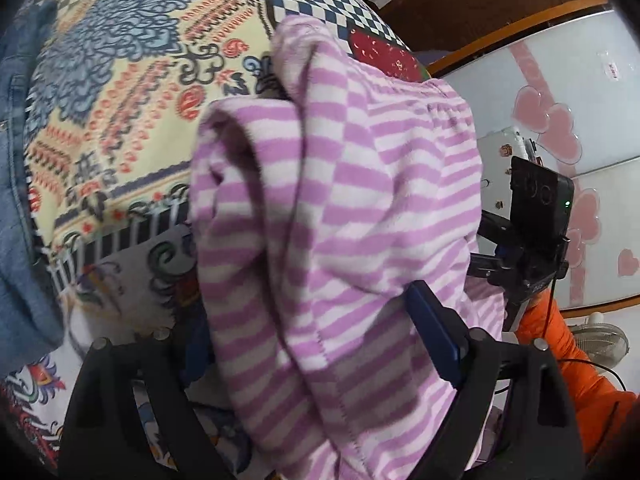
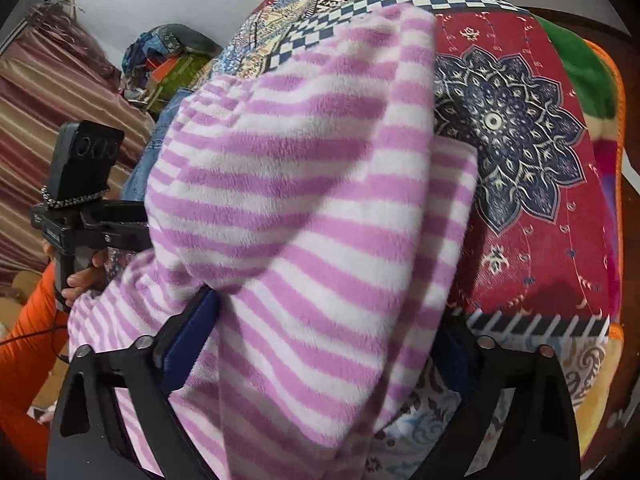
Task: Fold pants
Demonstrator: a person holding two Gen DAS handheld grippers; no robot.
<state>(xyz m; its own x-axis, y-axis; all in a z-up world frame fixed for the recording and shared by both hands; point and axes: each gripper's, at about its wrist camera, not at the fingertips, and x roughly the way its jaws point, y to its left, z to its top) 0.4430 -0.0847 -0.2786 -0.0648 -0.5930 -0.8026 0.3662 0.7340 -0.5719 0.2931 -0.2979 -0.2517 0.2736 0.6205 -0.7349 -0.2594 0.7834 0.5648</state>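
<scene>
1. One pair of pink-and-white striped fleece pants (image 1: 352, 208) is hanging bunched above a patterned bedspread (image 1: 120, 92), gripped on both sides.
2. Two claws are holding it: the left claw (image 1: 320, 344) and the right claw (image 2: 324, 344) are each clamping striped cloth between blue pads (image 1: 434, 334).
3. Denim fabric (image 1: 16, 168) is lying at the bedspread's edge, cut off.
4. Fleece is hiding each claw's far finger.

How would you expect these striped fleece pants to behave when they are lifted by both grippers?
The striped fleece pants are probably floppy: they sag in soft folds between the left gripper and right gripper. The fuzzy pile likely grips the pads. They seem light.
</scene>
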